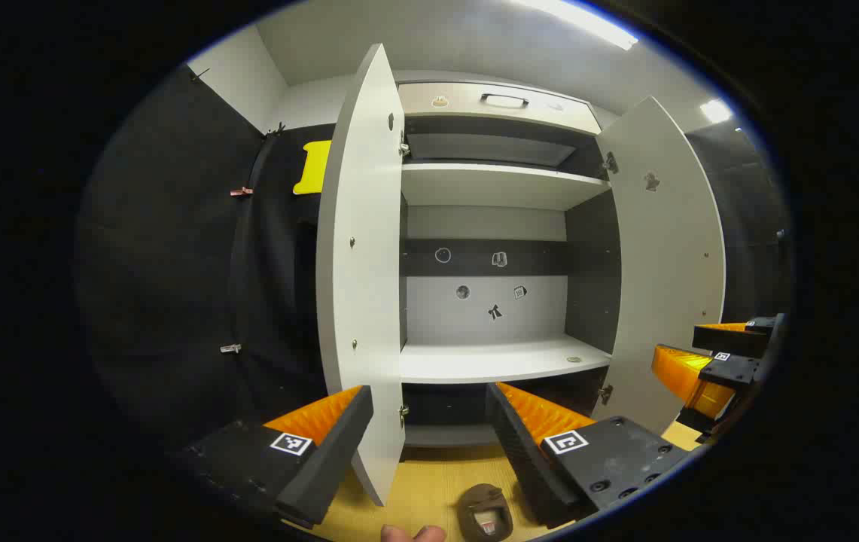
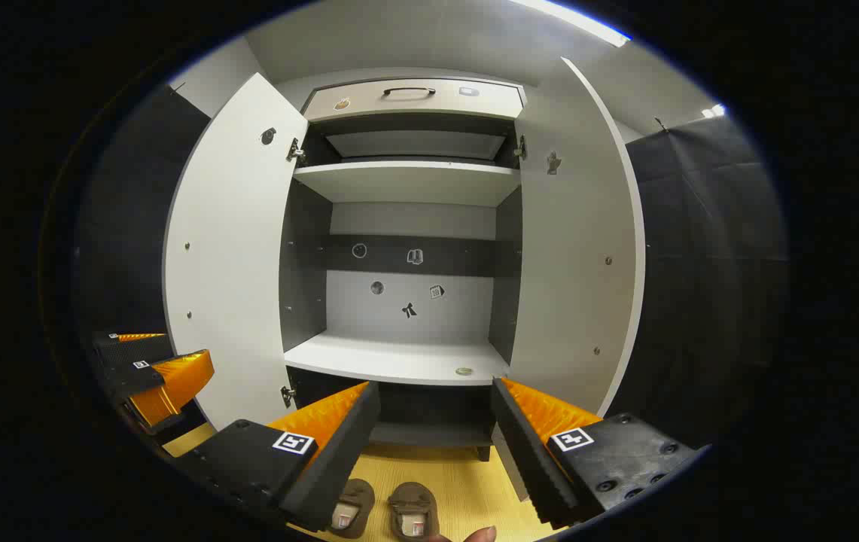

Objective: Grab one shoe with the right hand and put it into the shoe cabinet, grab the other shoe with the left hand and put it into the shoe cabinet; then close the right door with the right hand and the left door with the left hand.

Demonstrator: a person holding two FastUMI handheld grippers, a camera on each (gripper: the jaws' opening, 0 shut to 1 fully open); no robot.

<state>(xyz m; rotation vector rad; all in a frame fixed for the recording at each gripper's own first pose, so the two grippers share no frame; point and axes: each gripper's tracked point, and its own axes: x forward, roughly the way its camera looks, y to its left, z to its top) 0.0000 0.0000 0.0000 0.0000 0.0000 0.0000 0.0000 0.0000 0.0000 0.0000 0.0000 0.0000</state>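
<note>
While both doors stand open, shoes [image 2: 384, 510] lie on floor below right tool [image 2: 435, 429] (fingers apart, empty), toes toward cabinet [image 2: 399, 354].

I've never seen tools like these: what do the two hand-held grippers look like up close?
Each hand-held gripper, left and right, has two wedge-shaped fingers with ribbed inner faces. Each finger carries a small square black-and-white marker on a bolted block. No cables or sleeves are visible.
</note>
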